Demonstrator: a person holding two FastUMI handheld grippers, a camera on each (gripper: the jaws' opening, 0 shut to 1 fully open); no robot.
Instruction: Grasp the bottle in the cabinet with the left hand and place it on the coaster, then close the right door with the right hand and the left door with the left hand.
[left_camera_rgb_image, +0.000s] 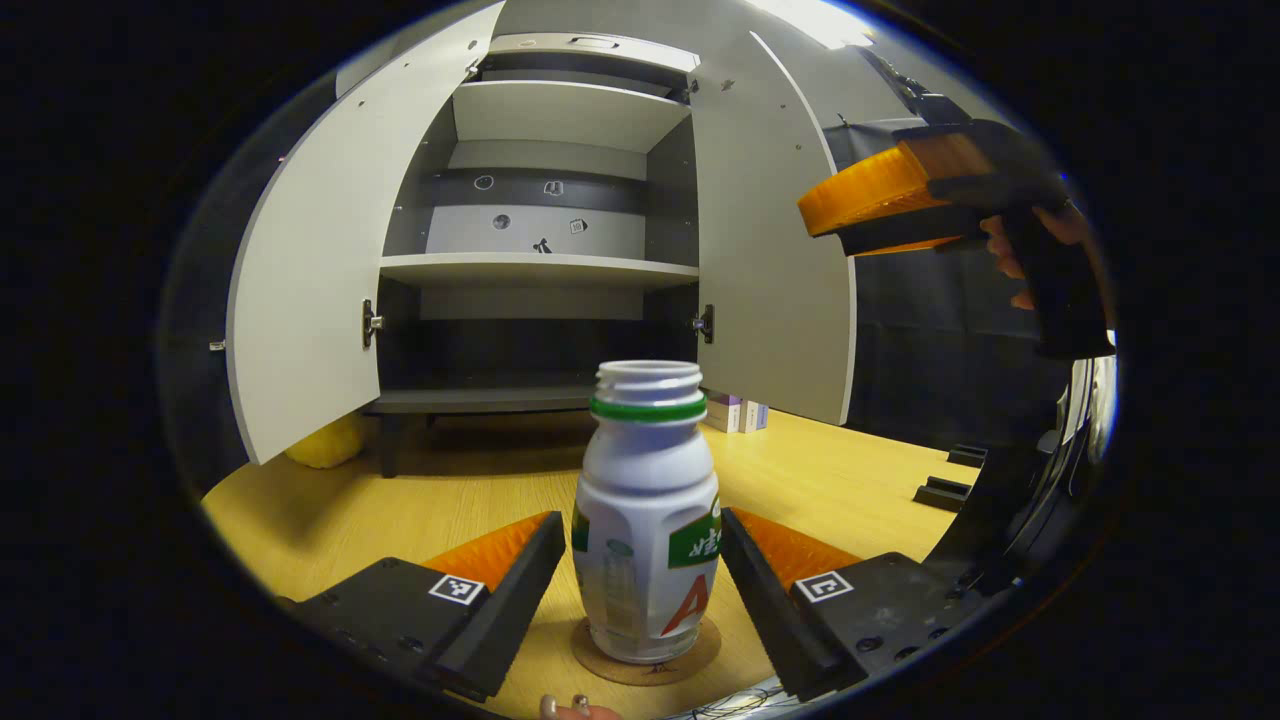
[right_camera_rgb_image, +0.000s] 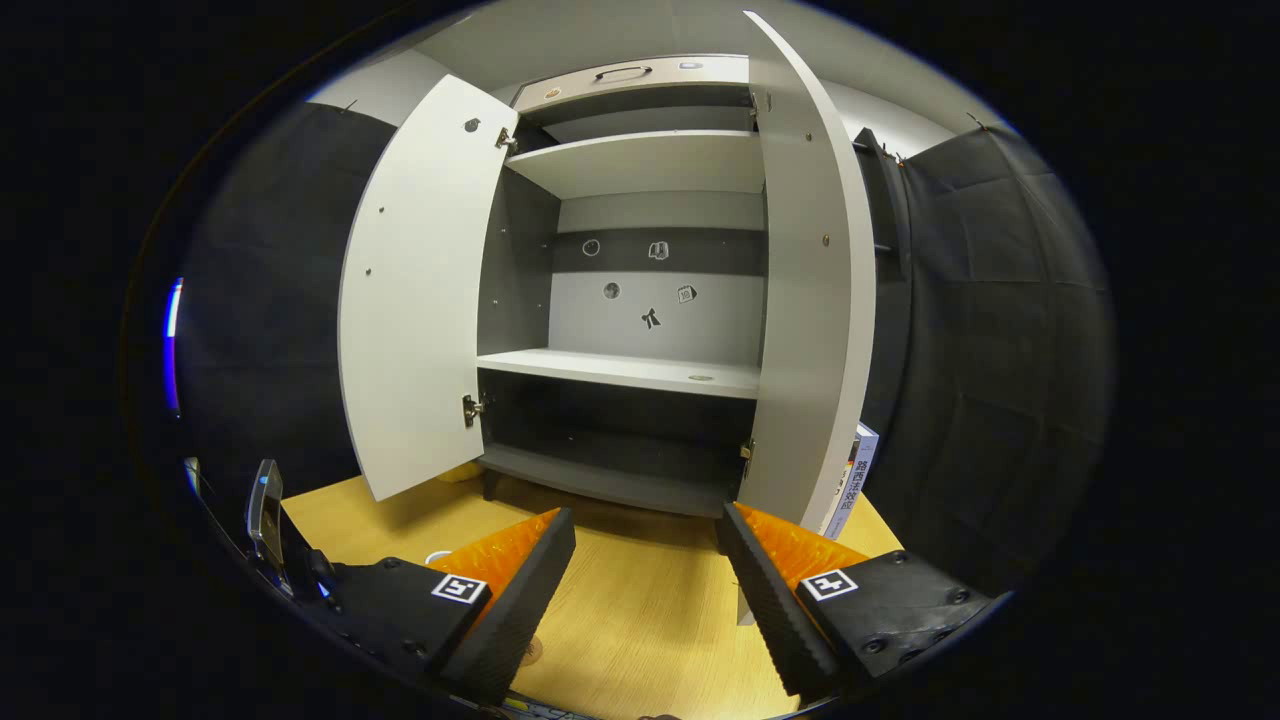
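Bottle (left_camera_rgb_image: 645, 520) upright on coaster (left_camera_rgb_image: 645, 655), both cabinet doors open.
Left gripper (left_camera_rgb_image: 643, 590) spread, fingers either side of bottle, small gaps, not pinching. Right gripper (right_camera_rgb_image: 645, 590) spread, nothing between fingers, facing cabinet (right_camera_rgb_image: 640, 370) over table (right_camera_rgb_image: 640, 620); it also shows upper right in left gripper view, hand-held. Left door (left_camera_rgb_image: 310, 290) and right door (left_camera_rgb_image: 775, 270) swung wide, shelves bare.

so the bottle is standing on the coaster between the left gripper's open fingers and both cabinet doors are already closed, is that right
Not quite. The bottle does stand on the coaster between the open left gripper, but the left door and right door both hang open in the left gripper view.
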